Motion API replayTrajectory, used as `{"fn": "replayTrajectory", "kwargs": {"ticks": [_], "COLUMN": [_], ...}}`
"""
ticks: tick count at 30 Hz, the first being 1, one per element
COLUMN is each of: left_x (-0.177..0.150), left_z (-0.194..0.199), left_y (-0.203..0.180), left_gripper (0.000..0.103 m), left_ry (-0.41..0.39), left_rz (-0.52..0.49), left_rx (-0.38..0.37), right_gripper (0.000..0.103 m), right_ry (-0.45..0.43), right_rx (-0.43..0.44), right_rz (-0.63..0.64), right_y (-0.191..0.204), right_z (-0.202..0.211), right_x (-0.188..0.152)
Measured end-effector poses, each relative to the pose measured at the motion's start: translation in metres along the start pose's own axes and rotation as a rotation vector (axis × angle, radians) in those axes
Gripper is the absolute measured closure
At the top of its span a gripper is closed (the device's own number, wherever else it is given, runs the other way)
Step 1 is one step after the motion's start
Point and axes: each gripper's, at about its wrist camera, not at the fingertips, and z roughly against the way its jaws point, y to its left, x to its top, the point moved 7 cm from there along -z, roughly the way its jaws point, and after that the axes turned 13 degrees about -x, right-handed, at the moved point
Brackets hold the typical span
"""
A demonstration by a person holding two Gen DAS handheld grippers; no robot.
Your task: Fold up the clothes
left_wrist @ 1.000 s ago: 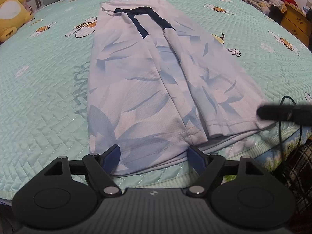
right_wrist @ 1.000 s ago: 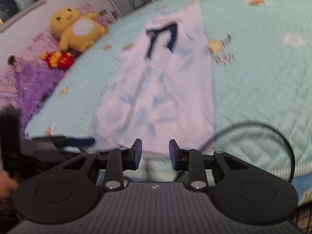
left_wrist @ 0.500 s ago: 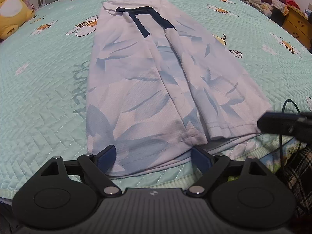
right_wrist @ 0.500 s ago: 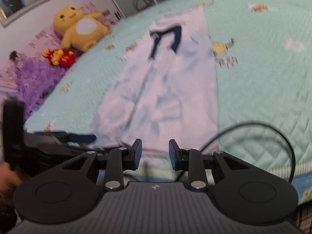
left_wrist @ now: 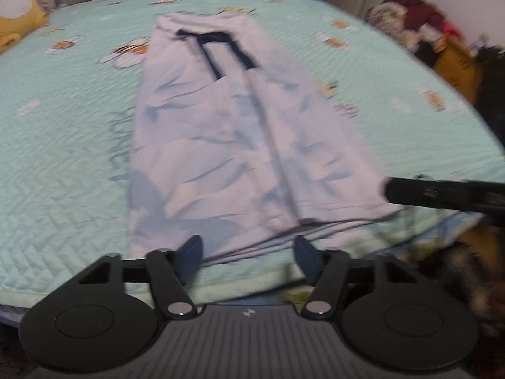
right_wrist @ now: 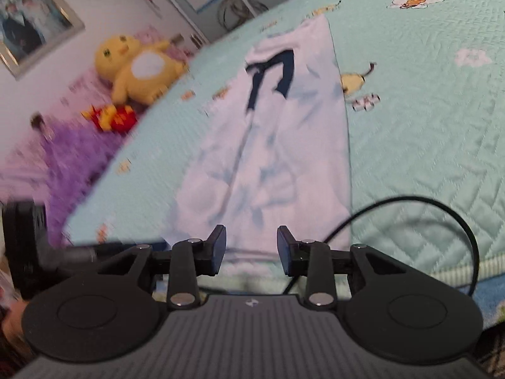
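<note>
While the shirt (left_wrist: 240, 145) lies flat on the bed (left_wrist: 63, 158) (folded lengthwise), left gripper (left_wrist: 247, 257) released, right gripper (right_wrist: 251, 251) released too — both at its hem

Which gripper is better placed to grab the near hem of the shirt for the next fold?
Probably the left gripper: its open jaws already straddle the near hem of the shirt at the bed's edge. The right gripper is also open and near the hem, but sits slightly short of the cloth.
</note>
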Motion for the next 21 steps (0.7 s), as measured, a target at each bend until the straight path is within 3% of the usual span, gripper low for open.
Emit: {"fn": "replayTrajectory", "kwargs": {"ticks": [5, 7, 10, 13, 18, 21], "left_x": [0.023, 0.022, 0.009, 0.010, 0.019, 0.005], "left_z": [-0.003, -0.026, -0.053, -0.050, -0.027, -0.048], "left_y": [-0.017, -0.015, -0.006, -0.015, -0.033, -0.021], "left_gripper": [0.044, 0.043, 0.045, 0.046, 0.043, 0.043], "left_ry": [-0.103, -0.072, -0.017, -0.009, -0.077, 0.028], "left_rz": [-0.029, 0.011, 0.044, 0.019, -0.036, -0.014], "left_rx": [-0.073, -0.108, -0.074, -0.059, -0.124, -0.071], "right_gripper": [0.066, 0.066, 0.069, 0.068, 0.065, 0.063], "right_ry": [0.004, 0.016, 0.033, 0.042, 0.067, 0.083], "right_rx": [0.021, 0.025, 0.029, 0.028, 0.017, 0.010], "right_rz": [-0.053, -0.072, -0.101, -0.089, -0.072, -0.062], "right_y": [-0.009, -0.014, -0.021, -0.022, -0.023, -0.023], "right_z": [-0.010, -0.018, -0.028, -0.025, -0.022, -0.020], "right_x": [-0.004, -0.009, -0.016, -0.019, -0.021, -0.022]}}
